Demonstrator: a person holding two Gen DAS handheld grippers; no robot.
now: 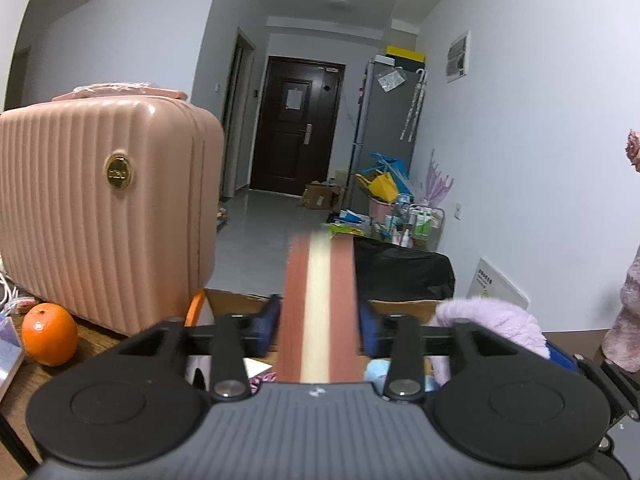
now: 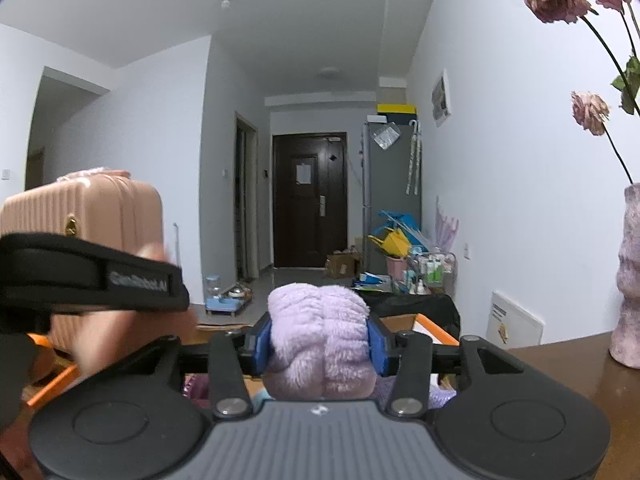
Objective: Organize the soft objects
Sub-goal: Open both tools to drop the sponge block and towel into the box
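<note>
My left tongs (image 1: 320, 320) stand partly apart around a flat red-brown strip with a cream stripe (image 1: 320, 304) that runs forward between the blue pads (image 1: 269, 322); there looks to be a sliver of gap on each side, so I judge the strip is lying loose between them rather than pinched, though blur keeps me from being sure. My right tongs (image 2: 320, 342) have the lilac fleece bundle (image 2: 320, 340) between the pads, which press into its sides so the pile bulges above and below; I read that as a light grip, enough to carry something squashy without crushing it flat. Both pieces hang over an orange-edged cardboard box (image 2: 434, 326) at the desk's far side, which I take to be where soft things are gathered, since more lilac and pale blue fabric shows just below the left tongs. The pink ribbed suitcase (image 1: 100, 208) stands upright to the left on the desk (image 1: 96, 340) with an orange (image 1: 49, 334) just beside it, both clear of the box. A mottled pink vase (image 2: 628, 276) of dried roses stands well apart on the right, so lowering the fleece should not threaten it.
</note>
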